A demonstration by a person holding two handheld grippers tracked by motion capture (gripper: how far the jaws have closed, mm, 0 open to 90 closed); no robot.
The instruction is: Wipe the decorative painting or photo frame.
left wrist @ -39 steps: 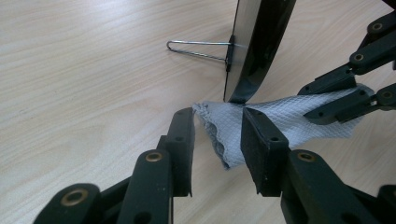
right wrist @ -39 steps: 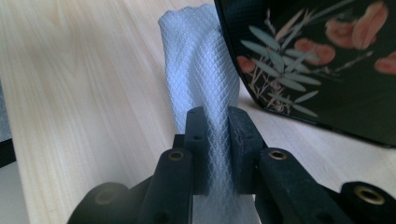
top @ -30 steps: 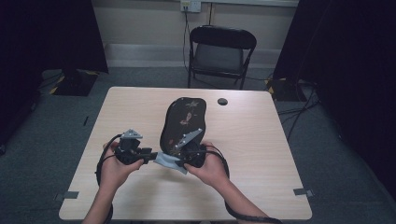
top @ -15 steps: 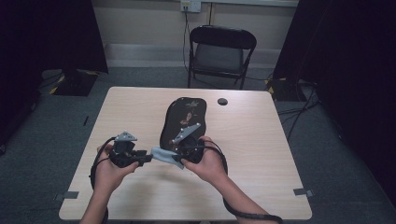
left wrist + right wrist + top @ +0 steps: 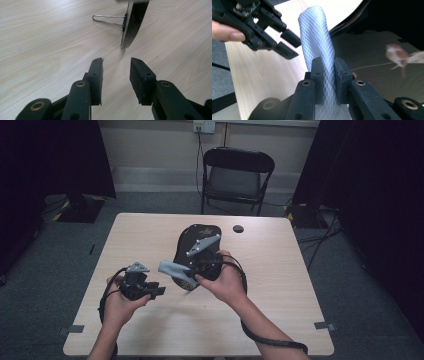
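Cloth [image 5: 317, 42] weave clear in right gripper view.

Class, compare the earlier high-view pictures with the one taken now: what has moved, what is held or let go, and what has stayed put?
The right tongs, shut on the grey cloth, have risen, lifting it off the table. The left tongs have just been opening slightly, with nothing between them. The left hand kept its place, and the dark oval mirror and the small black disc have not moved.
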